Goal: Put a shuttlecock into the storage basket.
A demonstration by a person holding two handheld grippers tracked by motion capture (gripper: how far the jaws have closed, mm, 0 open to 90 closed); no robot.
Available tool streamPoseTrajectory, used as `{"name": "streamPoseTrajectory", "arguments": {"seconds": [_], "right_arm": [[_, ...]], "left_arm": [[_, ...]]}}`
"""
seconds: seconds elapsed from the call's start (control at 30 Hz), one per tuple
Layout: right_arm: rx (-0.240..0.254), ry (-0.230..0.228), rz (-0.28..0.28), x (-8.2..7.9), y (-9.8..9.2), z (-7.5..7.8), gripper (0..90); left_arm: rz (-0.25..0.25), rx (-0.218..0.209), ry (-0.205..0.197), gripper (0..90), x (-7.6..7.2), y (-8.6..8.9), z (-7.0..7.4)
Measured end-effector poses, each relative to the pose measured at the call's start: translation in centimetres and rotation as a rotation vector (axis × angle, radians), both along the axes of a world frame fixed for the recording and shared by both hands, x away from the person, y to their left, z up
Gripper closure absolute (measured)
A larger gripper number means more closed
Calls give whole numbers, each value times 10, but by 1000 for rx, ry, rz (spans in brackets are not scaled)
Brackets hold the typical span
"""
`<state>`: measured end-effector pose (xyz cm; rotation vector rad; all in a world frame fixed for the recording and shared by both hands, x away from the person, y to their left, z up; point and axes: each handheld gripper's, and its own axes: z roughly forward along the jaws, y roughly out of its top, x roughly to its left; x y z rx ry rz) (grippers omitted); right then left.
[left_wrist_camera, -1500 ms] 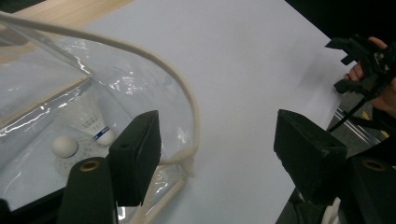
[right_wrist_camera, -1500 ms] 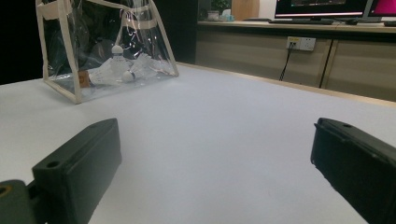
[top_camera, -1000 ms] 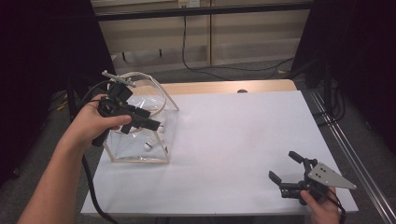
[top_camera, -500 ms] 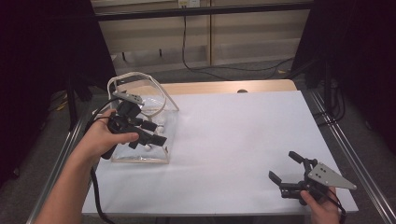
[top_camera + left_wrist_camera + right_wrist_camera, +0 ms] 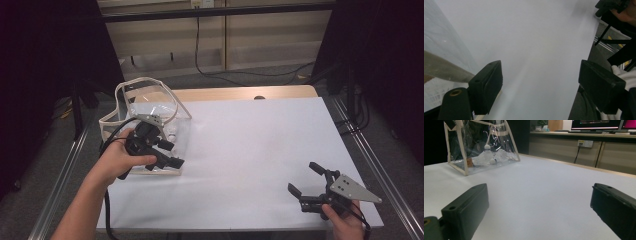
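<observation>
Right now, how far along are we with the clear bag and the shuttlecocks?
Looks done: two shuttlecocks lie inside the clear bag, which stands upright at the table's left edge. In hand: nothing; the left claw sits by the bag's near side, jaws just opening with nothing between them. The right claw rests open near the table's front corner. Left: I see no loose shuttlecocks on the table.

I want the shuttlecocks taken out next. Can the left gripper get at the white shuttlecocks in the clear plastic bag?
Probably yes: the left gripper, jaws open, hovers beside the clear plastic bag, whose top looks open; its handles may hinder reaching the white shuttlecocks.
</observation>
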<state>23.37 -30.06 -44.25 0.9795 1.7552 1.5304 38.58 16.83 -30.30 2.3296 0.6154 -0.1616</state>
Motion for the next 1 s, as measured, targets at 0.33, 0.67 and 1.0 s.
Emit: {"name": "streamPoseTrajectory", "arguments": {"seconds": [0.33,0.67,1.0], "right_arm": [[-6,-3,1,0,0,0,14],[-4,-3,0,0,-1,0,14],[-2,-4,0,0,-1,0,14]], "left_arm": [[4,-26,-7,184,-4,-3,-21],[9,-52,-4,176,-7,-5,-40],[15,-65,-28,166,-14,-6,-62]]}}
